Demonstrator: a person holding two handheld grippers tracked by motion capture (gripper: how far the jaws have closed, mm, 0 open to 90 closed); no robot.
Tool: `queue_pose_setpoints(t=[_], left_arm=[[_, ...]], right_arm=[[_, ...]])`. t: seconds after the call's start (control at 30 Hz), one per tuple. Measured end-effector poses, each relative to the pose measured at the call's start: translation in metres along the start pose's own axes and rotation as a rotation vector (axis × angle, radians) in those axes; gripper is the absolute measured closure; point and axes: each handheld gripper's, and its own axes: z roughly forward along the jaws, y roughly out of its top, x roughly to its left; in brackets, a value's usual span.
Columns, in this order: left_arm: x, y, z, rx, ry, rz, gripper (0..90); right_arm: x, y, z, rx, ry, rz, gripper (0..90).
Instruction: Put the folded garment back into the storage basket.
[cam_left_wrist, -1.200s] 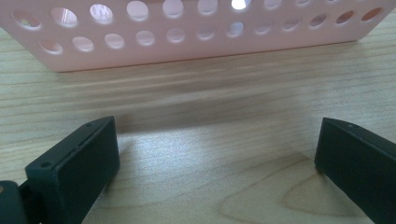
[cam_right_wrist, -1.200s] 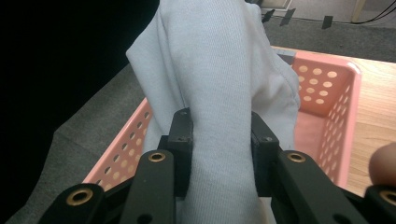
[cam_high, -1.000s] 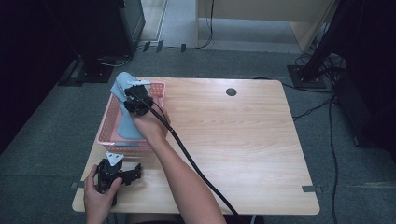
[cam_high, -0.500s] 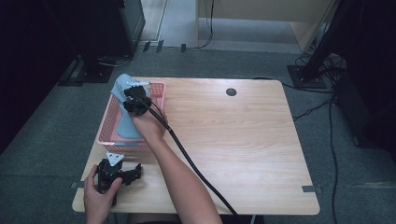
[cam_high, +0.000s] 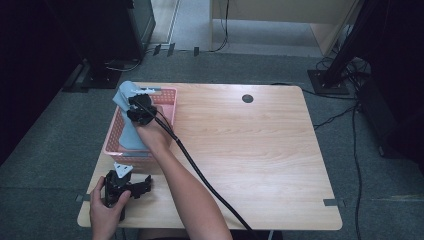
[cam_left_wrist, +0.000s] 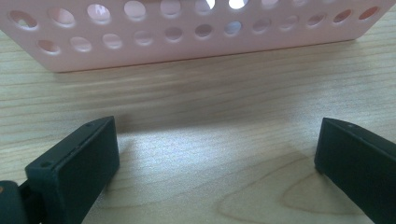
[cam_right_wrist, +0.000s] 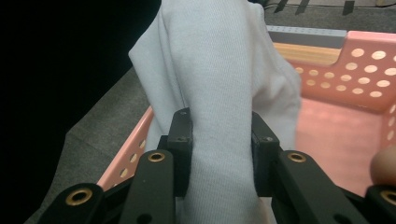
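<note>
Right gripper (cam_high: 135, 106) has dipped slightly, jaws clamped on the pale blue-grey cloth (cam_right_wrist: 219, 93) over the pink perforated plastic basket (cam_high: 167, 94).

My surface (cam_high: 260, 150) is a pale wood-grain top with a small dark round hole (cam_high: 247, 98) near its far edge. A pink perforated basket (cam_high: 167, 102) stands directly on it at the left side. Just in front of the basket, my left gripper (cam_high: 145, 186) rests on the bare wood, jaws apart.
</note>
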Motion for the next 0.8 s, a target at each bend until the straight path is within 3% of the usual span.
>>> queue_pose_setpoints(t=[0.13,0.33,0.43,0.6,0.8], left_arm=[[0.000,0.000,0.000,0.000,0.000,0.001,0.0],[0.000,0.000,0.000,0.000,-0.001,0.001,0.0],[0.000,0.000,0.000,0.000,-0.001,0.001,0.0],[0.000,0.000,0.000,0.000,-0.001,0.001,0.0],[0.000,0.000,0.000,0.000,-0.002,0.003,0.0]], right_arm=[[-0.003,-0.005,0.008,0.029,-0.038,-0.022,69.8],[-0.010,-0.010,0.016,0.048,-0.073,-0.014,69.8],[-0.016,-0.013,0.024,0.068,-0.114,-0.011,69.8],[-0.018,-0.015,0.030,0.079,-0.130,-0.014,69.8],[-0.014,-0.020,0.037,0.090,-0.145,-0.054,69.1]])
